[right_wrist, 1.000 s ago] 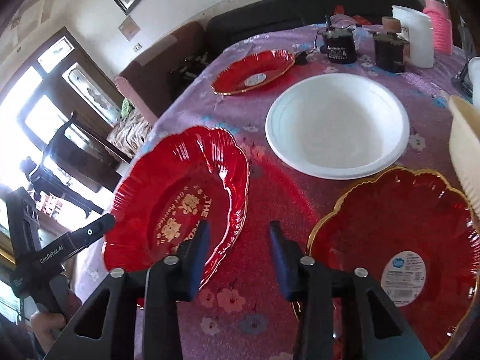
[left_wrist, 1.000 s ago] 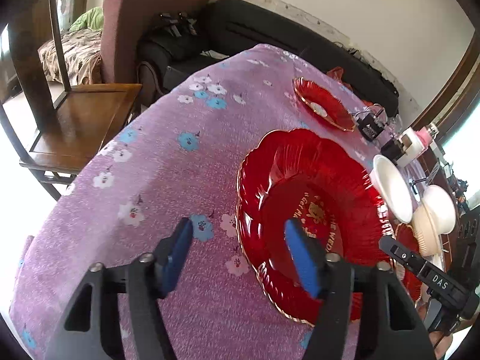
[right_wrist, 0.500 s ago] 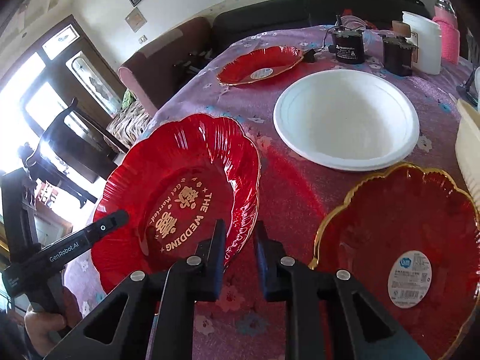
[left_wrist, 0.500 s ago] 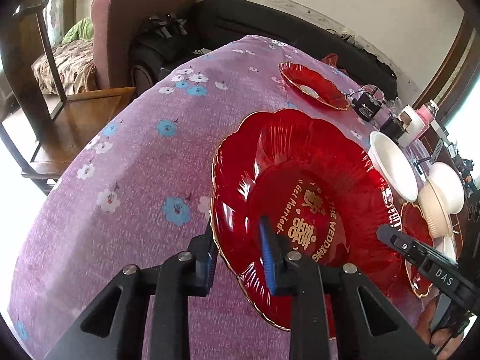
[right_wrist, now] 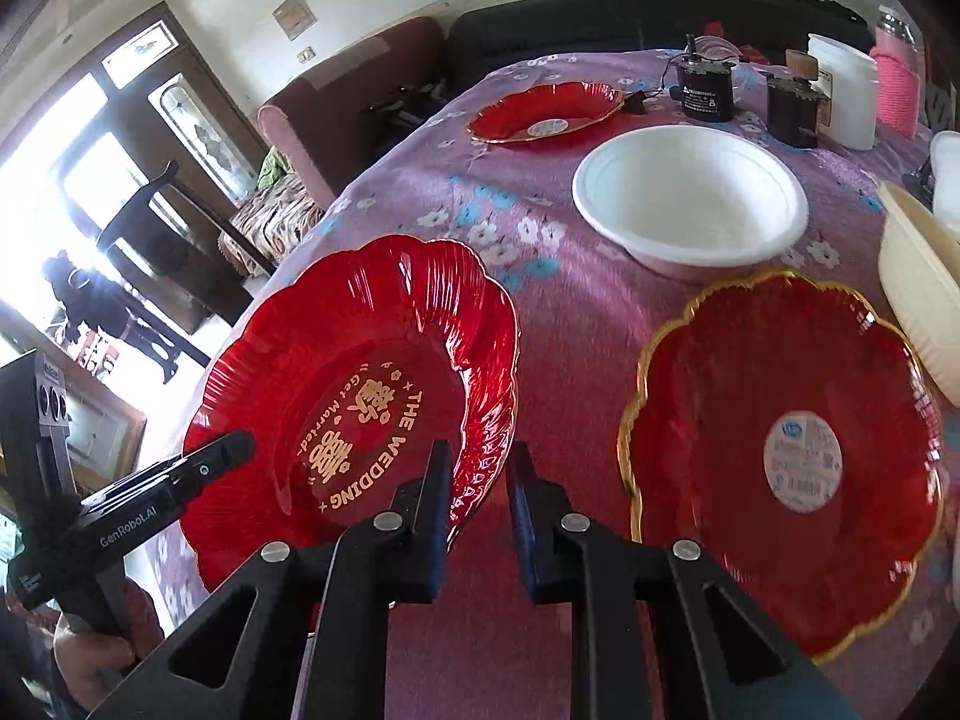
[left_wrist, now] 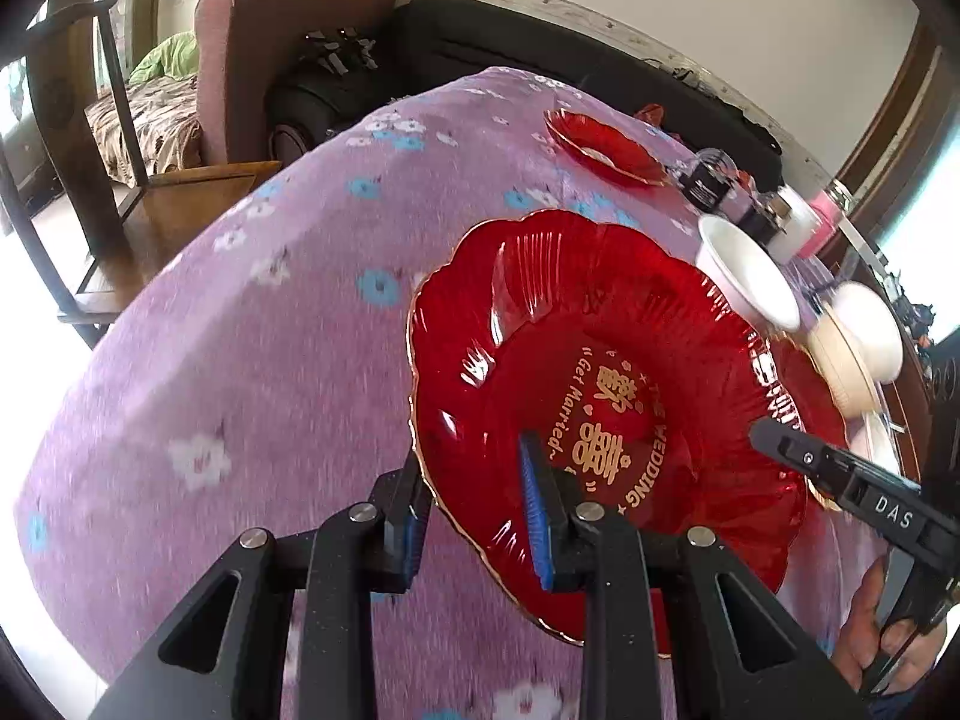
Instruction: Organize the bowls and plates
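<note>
The red wedding plate (left_wrist: 600, 396) is held between both claws, its rim clamped on two opposite sides. The left claw (left_wrist: 474, 492) angles steeply down toward the worktop (left_wrist: 252, 360); its jaws have just been closing and now pinch the plate's rim at about 8 o'clock in the left wrist view, one blue pad under the rim and the other on the inner face. The right claw (right_wrist: 477, 495) points down at a like slope; its jaws have also just been closing and stand narrow, gripping the rim at about 5 o'clock on the plate in the right wrist view. The plate tilts, its gold lettering facing up. In the right wrist view a hand (right_wrist: 90, 666) shows at 7 o'clock below the other tool's handle.

On the floral worktop, a second red plate (right_wrist: 780, 456) with a gold rim lies at 3 o'clock of the held plate, well apart from it. A white bowl (right_wrist: 690, 204) sits at 1 o'clock, and a third red plate (right_wrist: 546, 111) lies beyond at 12 o'clock.
</note>
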{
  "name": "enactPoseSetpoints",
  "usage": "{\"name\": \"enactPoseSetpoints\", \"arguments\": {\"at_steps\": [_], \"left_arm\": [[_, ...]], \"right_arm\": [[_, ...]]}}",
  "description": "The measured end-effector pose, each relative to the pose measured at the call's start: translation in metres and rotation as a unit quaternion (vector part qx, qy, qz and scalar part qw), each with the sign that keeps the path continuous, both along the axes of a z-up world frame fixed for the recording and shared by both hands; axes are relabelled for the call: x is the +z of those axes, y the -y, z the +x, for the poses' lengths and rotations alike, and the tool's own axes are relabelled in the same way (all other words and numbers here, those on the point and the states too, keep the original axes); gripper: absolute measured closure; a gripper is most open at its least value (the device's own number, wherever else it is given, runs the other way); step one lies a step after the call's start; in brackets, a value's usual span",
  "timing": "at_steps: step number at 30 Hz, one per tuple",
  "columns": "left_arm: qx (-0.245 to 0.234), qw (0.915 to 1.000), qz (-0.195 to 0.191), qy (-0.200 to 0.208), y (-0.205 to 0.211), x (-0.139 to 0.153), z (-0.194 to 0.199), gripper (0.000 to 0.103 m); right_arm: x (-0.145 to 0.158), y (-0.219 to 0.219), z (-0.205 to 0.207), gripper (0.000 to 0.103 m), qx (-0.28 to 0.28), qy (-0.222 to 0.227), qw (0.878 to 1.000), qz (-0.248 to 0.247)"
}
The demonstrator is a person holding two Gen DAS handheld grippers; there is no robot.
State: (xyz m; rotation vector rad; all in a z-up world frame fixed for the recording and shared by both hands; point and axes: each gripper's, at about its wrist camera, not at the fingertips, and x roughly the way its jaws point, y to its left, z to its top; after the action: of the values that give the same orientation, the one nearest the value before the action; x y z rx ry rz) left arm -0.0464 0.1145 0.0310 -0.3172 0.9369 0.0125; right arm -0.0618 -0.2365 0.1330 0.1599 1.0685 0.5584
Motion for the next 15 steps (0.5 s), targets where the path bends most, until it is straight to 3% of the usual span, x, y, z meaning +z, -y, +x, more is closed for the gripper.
{"name": "enactPoseSetpoints", "arguments": {"at_steps": [4,15], "left_arm": [[-0.006,0.9999,-0.011,0.004,0.006,-0.004,-0.02,0.074],[-0.031,0.9992,0.016,0.019,0.035,-0.006,-0.054,0.074]], "right_arm": [[-0.005,0.009,-0.02,0.083,0.004,-0.006,1.0,0.0],[-0.004,0.036,-0.054,0.083,0.001,-0.005,1.0,0.001]]}}
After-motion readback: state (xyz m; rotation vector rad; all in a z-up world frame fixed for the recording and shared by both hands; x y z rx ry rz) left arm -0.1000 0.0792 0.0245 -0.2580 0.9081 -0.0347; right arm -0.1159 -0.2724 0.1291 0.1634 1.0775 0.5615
